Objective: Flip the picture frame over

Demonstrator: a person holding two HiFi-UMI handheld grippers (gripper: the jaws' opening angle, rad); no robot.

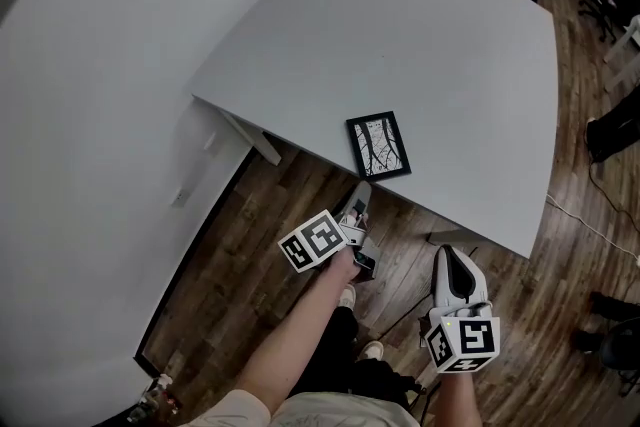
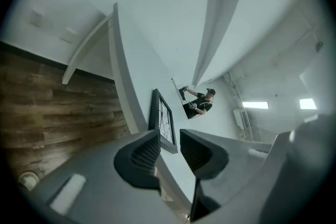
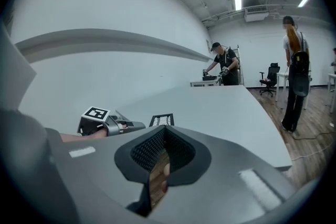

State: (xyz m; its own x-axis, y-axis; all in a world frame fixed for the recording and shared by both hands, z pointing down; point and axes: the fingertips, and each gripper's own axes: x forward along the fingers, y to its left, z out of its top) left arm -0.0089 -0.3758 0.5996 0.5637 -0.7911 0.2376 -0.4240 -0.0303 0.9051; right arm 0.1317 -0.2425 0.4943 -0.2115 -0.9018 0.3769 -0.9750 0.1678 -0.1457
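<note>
Picture frame (image 1: pixel 379 145) lies flat, print side up, close to the near edge of the table (image 1: pixel 430 35). Your left gripper (image 1: pixel 358 198) sits just short of it, jaws spread, nothing between them. Your right gripper (image 1: pixel 447 260) hangs back below the edge, jaws pressed together, empty. Risks: the low frame may skid away if you nudge it, or tip off the edge mid-flip.
</note>
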